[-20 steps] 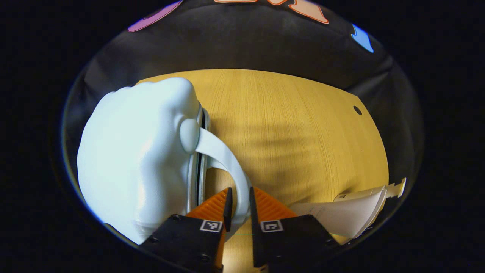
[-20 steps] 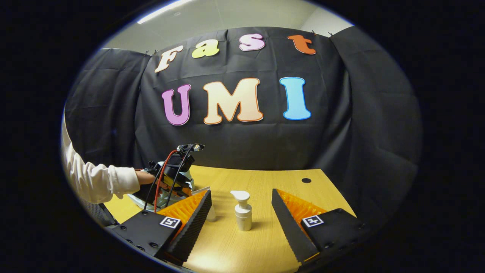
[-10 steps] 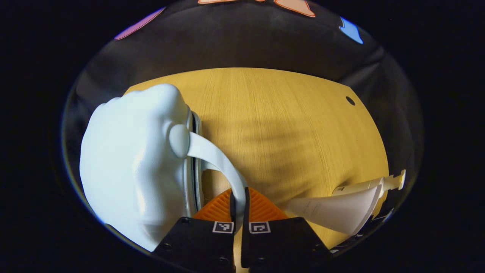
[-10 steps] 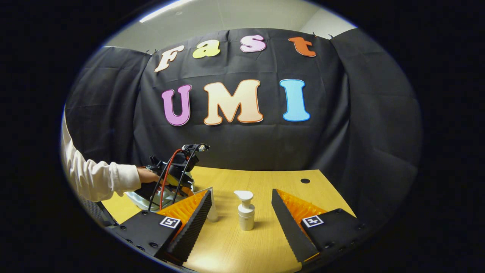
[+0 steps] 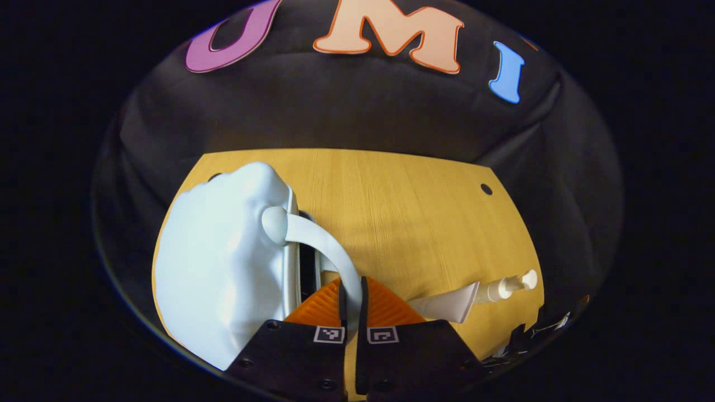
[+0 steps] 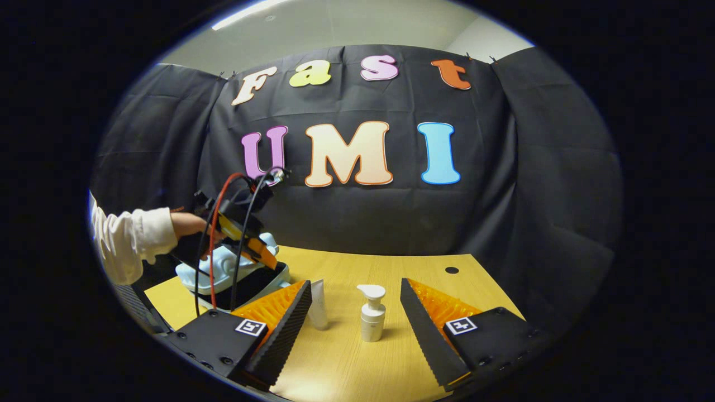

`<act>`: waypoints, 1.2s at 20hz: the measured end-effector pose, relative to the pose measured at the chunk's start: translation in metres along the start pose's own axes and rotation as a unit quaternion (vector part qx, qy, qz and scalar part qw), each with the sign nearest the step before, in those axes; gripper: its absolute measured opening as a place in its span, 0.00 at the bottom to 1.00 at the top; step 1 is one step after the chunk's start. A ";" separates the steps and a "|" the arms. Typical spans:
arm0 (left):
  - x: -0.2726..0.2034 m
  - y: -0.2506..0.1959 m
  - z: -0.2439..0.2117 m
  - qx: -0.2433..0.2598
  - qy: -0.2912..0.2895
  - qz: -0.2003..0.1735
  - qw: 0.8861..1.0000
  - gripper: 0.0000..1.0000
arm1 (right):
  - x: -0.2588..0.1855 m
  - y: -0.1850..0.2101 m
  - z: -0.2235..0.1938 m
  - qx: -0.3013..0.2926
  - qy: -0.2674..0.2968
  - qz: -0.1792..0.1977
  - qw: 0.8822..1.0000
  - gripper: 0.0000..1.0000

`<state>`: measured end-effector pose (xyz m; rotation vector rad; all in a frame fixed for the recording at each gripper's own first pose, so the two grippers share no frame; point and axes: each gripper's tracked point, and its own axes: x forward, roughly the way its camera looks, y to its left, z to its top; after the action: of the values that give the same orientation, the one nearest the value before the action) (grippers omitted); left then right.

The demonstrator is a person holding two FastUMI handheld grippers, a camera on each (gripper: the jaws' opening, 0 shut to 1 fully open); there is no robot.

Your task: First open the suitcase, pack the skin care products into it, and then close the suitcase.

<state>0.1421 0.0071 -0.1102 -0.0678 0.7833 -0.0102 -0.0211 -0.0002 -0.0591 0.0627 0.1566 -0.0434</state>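
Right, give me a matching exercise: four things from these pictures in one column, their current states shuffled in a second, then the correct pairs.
Things:
1. left claw
2. right claw
3. pump bottle
4. suitcase

States:
A. standing upright on the table
B. open, holding nothing
C. lid lifted a crack from the base
D. shut on the suitcase's handle

Pairs: 1-D, 2-B, 3-A, 4-C

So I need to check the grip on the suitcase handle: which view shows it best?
The left gripper view: the left gripper is shut on the pale handle of the suitcase, close up. The right gripper view shows the suitcase far off, its handle hidden behind that gripper.
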 end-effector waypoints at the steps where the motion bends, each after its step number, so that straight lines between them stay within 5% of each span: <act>1: -0.015 0.002 0.010 -0.004 -0.022 -0.005 1.000 0.00 | -0.001 0.005 0.003 0.000 -0.004 0.002 1.000 1.00; 8: -0.129 0.064 0.057 -0.067 -0.132 -0.018 0.989 0.00 | 0.000 0.024 0.017 -0.001 -0.020 0.003 1.000 1.00; 18: -0.212 0.188 0.029 -0.142 -0.190 0.032 0.971 0.00 | 0.010 0.048 0.027 -0.013 -0.029 0.021 0.999 1.00; 24: -0.233 0.297 -0.041 -0.134 -0.165 0.151 0.965 0.00 | 0.017 0.044 0.029 0.001 -0.029 0.018 0.999 1.00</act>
<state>-0.0566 0.3092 0.0054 -0.2018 0.4503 0.3896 0.0027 0.0406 -0.0302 0.0657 0.0969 -0.0100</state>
